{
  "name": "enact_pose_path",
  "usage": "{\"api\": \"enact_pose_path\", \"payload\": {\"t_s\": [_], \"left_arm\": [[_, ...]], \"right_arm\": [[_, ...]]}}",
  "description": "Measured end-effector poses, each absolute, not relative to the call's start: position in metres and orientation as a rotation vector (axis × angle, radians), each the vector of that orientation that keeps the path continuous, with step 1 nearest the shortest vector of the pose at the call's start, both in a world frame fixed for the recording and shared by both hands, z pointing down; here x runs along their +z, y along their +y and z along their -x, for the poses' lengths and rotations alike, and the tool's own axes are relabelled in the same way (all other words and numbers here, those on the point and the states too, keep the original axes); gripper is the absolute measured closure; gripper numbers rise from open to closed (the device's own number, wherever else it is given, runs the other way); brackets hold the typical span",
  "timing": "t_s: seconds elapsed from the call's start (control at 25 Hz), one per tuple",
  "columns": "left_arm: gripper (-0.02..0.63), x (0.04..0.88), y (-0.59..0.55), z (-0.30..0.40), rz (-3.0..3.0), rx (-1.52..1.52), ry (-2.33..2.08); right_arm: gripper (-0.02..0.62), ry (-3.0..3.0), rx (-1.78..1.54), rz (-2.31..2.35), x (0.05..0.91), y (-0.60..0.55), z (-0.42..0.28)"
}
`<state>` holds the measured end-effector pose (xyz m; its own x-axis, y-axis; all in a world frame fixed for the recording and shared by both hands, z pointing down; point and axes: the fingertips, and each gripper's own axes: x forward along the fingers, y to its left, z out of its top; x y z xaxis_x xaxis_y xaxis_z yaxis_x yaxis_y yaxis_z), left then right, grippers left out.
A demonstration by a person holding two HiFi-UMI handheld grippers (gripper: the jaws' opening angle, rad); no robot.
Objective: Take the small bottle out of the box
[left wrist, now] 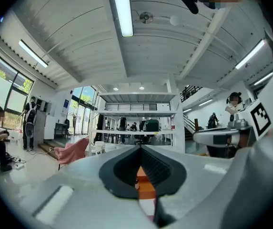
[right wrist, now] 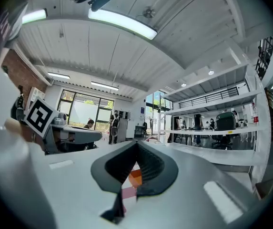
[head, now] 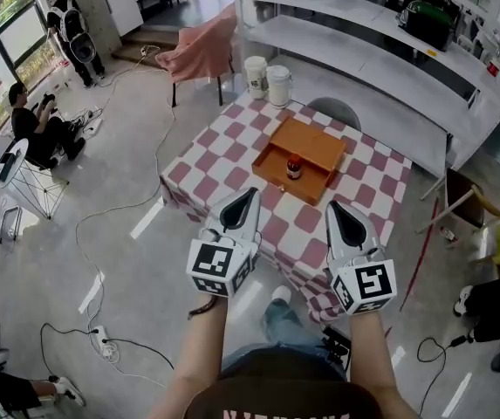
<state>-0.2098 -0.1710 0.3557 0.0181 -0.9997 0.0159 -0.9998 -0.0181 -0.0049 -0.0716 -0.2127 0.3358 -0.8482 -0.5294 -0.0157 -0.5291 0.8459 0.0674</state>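
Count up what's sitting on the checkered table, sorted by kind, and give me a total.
Orange box: 1
Small bottle, inside the box: 1
White tubs at the far edge: 2
Total: 4

Bench has a red-and-white checked cloth. Two white tubs stand side by side at its far edge, with a grey chair just beyond. Pink cloth is draped over a chair further back. Long white shelving at top right. Seated person at left. Cable trails across the floor to a power strip.
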Motion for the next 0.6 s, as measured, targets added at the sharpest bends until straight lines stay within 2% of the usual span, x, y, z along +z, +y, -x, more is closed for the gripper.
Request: {"api": "enact_pose_path", "payload": {"t_s": [0.4,0.52,0.6], "left_arm": [[0.606,0.378,-0.3,0.249,-2.263,0.048,-2.068],[0.509,0.381,-0.33,0.25,-2.276,0.05,-2.027],[0.4,0.385,-0.345,0.252,-2.281,0.079,-2.014]], "right_arm": [[0.595,-2.959,-0.034,-0.973,0.353,-0.337,0.101],[0.595,-2.942,-0.02,-0.997,0.358,-0.363,0.104],[0.594,-2.924,-0.013,-1.013,0.362,-0.376,0.104]]}}
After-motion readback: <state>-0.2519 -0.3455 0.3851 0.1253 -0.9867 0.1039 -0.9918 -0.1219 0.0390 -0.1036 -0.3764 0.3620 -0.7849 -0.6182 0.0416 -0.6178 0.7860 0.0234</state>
